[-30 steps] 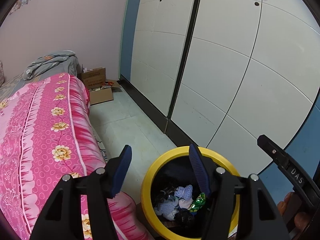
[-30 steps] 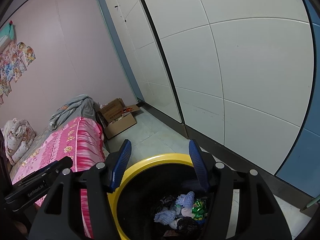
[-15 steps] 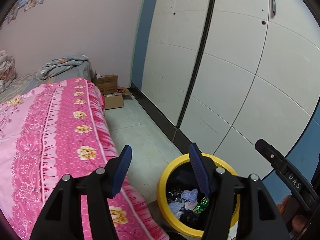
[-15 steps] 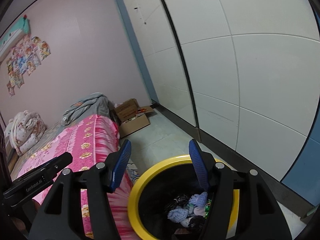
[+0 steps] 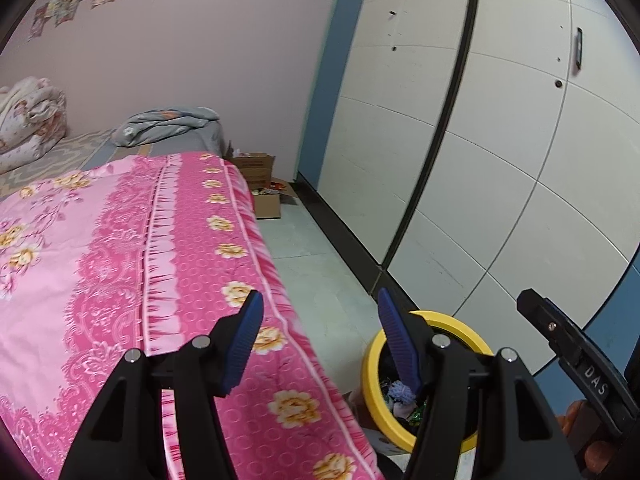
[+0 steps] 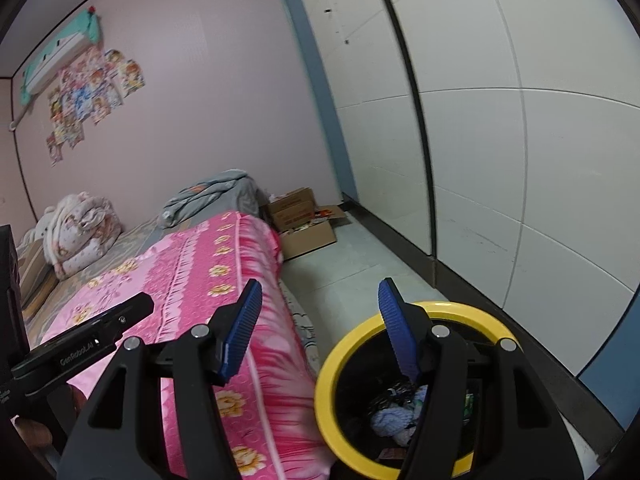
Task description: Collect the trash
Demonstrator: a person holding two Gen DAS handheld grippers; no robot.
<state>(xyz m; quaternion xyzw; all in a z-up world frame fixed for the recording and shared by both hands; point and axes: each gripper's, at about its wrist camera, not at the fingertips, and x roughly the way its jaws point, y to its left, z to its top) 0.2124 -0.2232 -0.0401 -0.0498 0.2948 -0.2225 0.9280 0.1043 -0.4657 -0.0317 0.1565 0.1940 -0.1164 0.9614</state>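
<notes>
Both pairs of tongs have lifted and swung away from the bin since a second ago, so I now look over more of the pink bedspread and less of the bin's mouth. My left gripper (image 5: 318, 338) stands about half open with nothing between its blue pads; my right gripper (image 6: 320, 326) is the same, half open and empty.

From the left tongs the yellow-rimmed bin (image 5: 456, 320) sits low and to the right, partly behind the right finger; from the right tongs it lies just below and right, so I judge the right hand nearer it. Collected trash (image 6: 390, 420) lies at the bin's bottom, on the floor just beside the foot corner of the bed (image 5: 120, 240).

I see no loose trash on the bedspread or the bare floor. The open cardboard box (image 6: 308, 232) at the bed's far corner, well apart, straight ahead, looks like the next likely place.
</notes>
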